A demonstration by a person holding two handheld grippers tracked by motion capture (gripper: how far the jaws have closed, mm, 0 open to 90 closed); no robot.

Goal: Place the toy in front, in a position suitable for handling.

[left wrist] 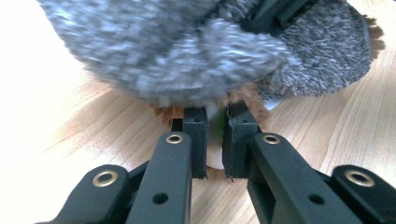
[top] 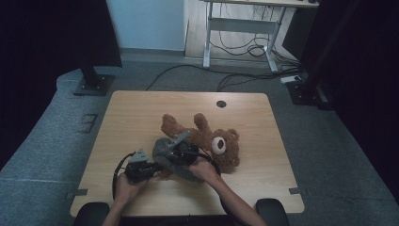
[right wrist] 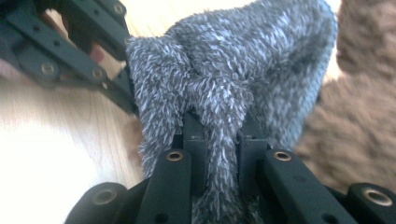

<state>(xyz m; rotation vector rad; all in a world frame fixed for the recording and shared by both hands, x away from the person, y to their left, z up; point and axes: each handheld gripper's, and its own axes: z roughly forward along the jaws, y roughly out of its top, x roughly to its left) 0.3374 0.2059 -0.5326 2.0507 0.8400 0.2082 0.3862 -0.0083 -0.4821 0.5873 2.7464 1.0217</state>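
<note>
The grey fuzzy cloth (top: 162, 149) lies bunched over the lower body of the brown teddy bear (top: 214, 141), which lies on its back near the middle of the table (top: 141, 108), head toward the right of the high view and legs toward the far left. In the right gripper view a thick fold of that cloth (right wrist: 224, 93) runs down between the two black jaws of the right gripper (right wrist: 217, 140), whose pads press on it from both sides, so the gripper is clamped narrow on the fabric. In the high view the right gripper (top: 181, 151) sits on top of the cloth, right against the bear's belly.

The left gripper (left wrist: 215, 135) reaches in under the cloth's edge (left wrist: 187, 56). Its jaws stand close together with a narrow gap, and in that gap sits a tuft of brown fur with a pale bit and a touch of green; the pads appear to pinch this part of the bear. In the high view the left gripper (top: 149, 167) lies low at the cloth's near-left side.
</note>
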